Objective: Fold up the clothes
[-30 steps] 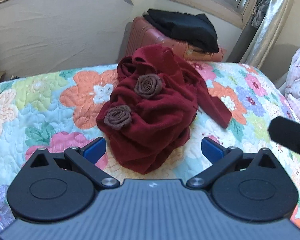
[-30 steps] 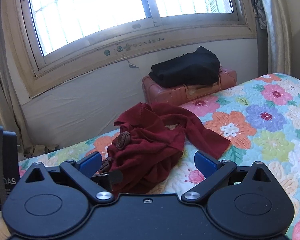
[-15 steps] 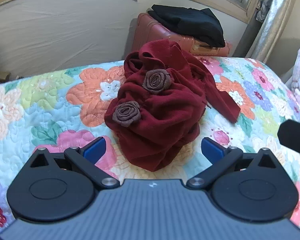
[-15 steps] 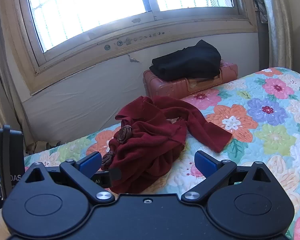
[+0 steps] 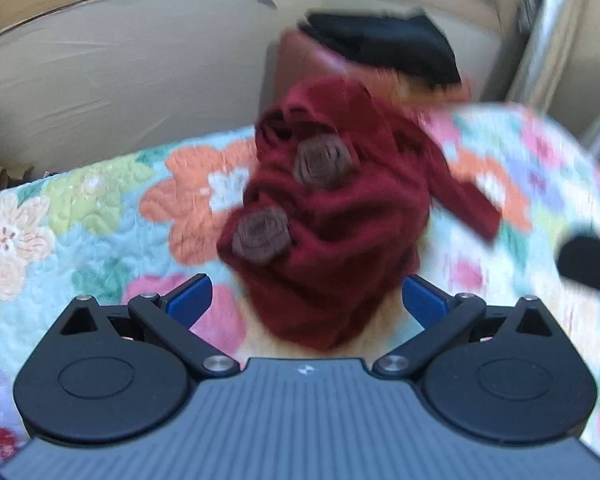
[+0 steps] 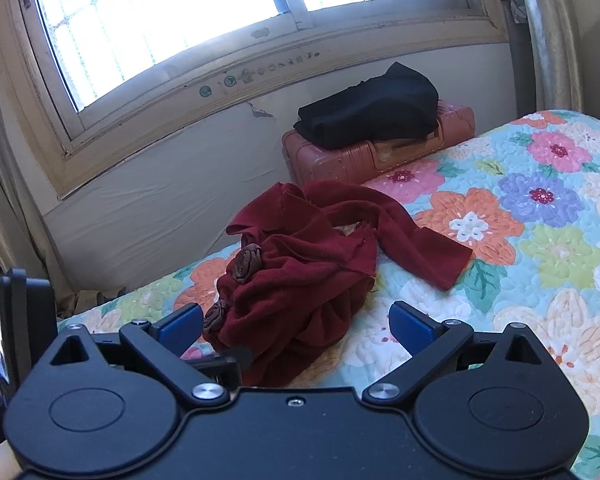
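Left wrist view was blurred, yet it showed my left gripper [image 5: 306, 298] spread wide and gripping nothing, the crumpled red garment [image 5: 332, 232] heaped on the floral quilt [image 5: 80, 216] just beyond its blue fingers [image 5: 190, 298]. My right gripper [image 6: 296, 324] was equally wide and empty, the garment [image 6: 300, 276] lying ahead, one sleeve [image 6: 424, 248] trailing right. Behind, black clothing [image 6: 372, 108] rested on a pink suitcase [image 6: 340, 160].

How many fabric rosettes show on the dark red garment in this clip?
2. On the dark red garment, crumpled on the floral quilt, one brown rosette sits near its top and another lower left. Folds may hide more.
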Motion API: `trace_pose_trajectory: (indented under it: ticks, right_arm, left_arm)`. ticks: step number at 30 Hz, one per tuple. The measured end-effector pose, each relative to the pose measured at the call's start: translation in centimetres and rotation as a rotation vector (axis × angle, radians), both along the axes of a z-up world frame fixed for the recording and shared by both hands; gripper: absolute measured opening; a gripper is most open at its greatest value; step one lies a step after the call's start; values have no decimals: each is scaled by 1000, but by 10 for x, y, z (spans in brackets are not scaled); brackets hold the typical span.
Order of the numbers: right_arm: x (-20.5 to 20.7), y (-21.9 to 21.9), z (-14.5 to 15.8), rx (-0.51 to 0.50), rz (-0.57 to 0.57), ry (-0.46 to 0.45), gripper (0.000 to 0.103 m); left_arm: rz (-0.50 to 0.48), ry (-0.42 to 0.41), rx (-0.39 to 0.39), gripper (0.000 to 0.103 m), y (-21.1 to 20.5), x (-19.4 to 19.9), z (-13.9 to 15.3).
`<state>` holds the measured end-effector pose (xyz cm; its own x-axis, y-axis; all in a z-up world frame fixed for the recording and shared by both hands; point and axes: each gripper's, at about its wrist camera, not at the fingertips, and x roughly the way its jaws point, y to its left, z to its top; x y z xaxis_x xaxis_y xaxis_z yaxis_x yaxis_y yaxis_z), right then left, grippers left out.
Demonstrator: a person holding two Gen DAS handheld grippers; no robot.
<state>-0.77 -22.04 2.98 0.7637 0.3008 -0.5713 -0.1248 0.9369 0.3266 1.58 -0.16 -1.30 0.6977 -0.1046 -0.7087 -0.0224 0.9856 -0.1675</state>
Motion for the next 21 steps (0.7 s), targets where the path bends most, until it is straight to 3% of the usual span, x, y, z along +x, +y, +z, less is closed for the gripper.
trace_pose_trajectory:
  ticks: [2, 4, 7, 9, 11, 17, 19, 21]
  right_arm:
    - [3, -2, -3, 12, -10, 4, 101]
    - [8, -4, -7, 35, -25, 8, 101]
    - [19, -9, -19, 103, -55, 30, 101]
    - [28, -10, -28, 138, -66, 52, 101]
    - [40, -8, -38, 166, -68, 84, 101]
    - [67, -6, -60, 310, -55, 120, 101]
    - [73, -6, -68, 349, -71, 131, 101]
    - [80, -4, -75, 356, -88, 151, 101]
  left_arm:
    - [55, 6, -44, 101, 14, 12, -6]
    - [83, 34, -159, 96, 29, 20, -17]
    - [94, 75, -323, 79, 46, 26, -32]
    - [85, 78, -359, 56, 48, 27, -35]
    - [61, 59, -358, 53, 44, 28, -35]
    - [65, 102, -370, 58, 35, 39, -51]
    - [81, 113, -335, 67, 33, 41, -54]
    - [127, 109, -299, 83, 33, 41, -53]
